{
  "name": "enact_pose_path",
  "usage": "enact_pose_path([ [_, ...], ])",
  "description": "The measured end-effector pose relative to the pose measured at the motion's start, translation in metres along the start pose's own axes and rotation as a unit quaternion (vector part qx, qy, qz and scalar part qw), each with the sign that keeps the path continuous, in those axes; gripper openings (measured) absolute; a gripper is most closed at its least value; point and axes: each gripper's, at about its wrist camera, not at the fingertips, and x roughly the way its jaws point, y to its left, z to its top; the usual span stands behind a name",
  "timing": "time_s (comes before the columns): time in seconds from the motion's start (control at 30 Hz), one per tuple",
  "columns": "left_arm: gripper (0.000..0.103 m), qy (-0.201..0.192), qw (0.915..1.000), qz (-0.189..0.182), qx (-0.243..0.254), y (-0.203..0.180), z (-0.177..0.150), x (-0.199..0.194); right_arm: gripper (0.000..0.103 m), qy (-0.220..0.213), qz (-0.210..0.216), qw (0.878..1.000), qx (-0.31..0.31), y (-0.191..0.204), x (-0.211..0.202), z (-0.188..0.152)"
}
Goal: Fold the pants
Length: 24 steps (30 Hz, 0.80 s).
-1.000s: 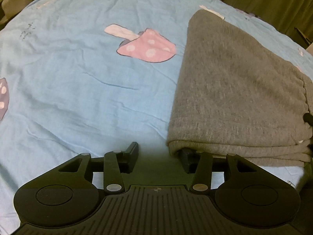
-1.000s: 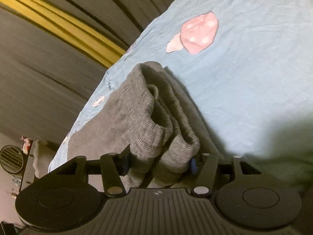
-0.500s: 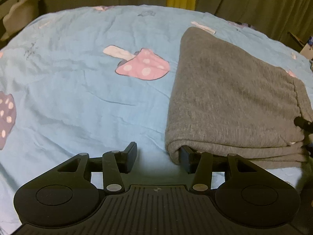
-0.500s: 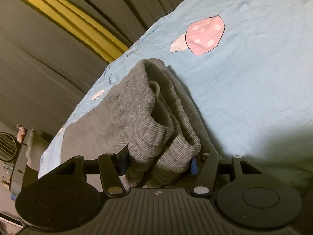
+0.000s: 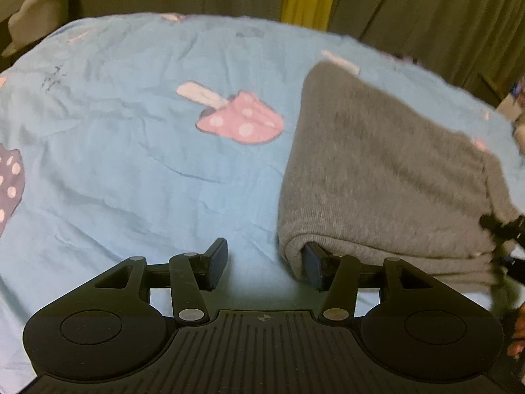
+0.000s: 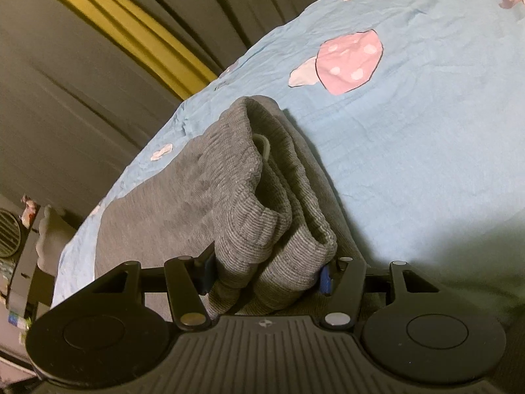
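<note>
Right claw (image 6: 265,275) pinches the thick ribbed end of soft, floppy grey pants (image 6: 197,197), while the left claw (image 5: 265,262) gapes empty, one finger tucked under their folded corner.

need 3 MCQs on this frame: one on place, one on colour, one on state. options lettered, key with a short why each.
1. Where do the pants lie next to the pink mushroom print in the left wrist view?
A. to its right
B. to its left
C. on top of it

2. What colour is the sheet?
A. white
B. light blue
C. green

3. What is between the fingers of the right gripper?
A. nothing
B. a pillow
C. the bunched ribbed end of the pants

Key: 1 A, the grey fabric sits right of the print with sheet between them. 2 B, the sheet is light blue around the prints. 3 C, both pads press on the folded ribbed layers in the right wrist view.
</note>
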Motion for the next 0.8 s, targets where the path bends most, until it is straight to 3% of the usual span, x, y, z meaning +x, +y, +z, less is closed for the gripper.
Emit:
enact_pose_path([
  [0.13,0.058,-0.036,0.9993,0.008,0.010,0.000,-0.001,-0.021,0.061,0.008,-0.010,1.000,-0.018,0.005,-0.005,0.006],
  [0.2,0.067,-0.065,0.9978,0.011,0.009,0.002,0.004,-0.037,0.073,0.001,-0.027,0.999,-0.044,0.011,-0.013,0.010],
  [0.27,0.085,-0.091,0.9958,0.000,0.005,0.006,0.014,-0.048,0.095,-0.047,-0.078,0.991,-0.093,0.019,-0.028,0.011],
  [0.37,0.085,-0.097,0.9943,-0.006,0.043,-0.005,0.034,-0.042,0.097,-0.091,-0.102,0.975,-0.177,0.026,-0.042,0.010],
  [0.43,0.086,-0.091,0.9923,0.006,0.084,-0.023,0.047,-0.027,0.098,-0.092,-0.096,0.972,-0.192,0.024,-0.040,0.006],
  [0.53,0.085,-0.082,0.9887,0.022,0.124,-0.052,0.064,0.005,0.099,-0.066,-0.086,0.981,-0.162,0.015,-0.026,0.006],
  [0.63,0.085,-0.067,0.9885,0.019,0.134,-0.075,0.083,0.035,0.099,-0.056,-0.073,0.986,-0.137,0.006,-0.018,0.010],
  [0.8,0.084,-0.080,0.9855,0.035,0.145,-0.100,0.119,0.070,0.099,-0.049,-0.054,0.991,-0.113,-0.002,-0.010,0.011],
])
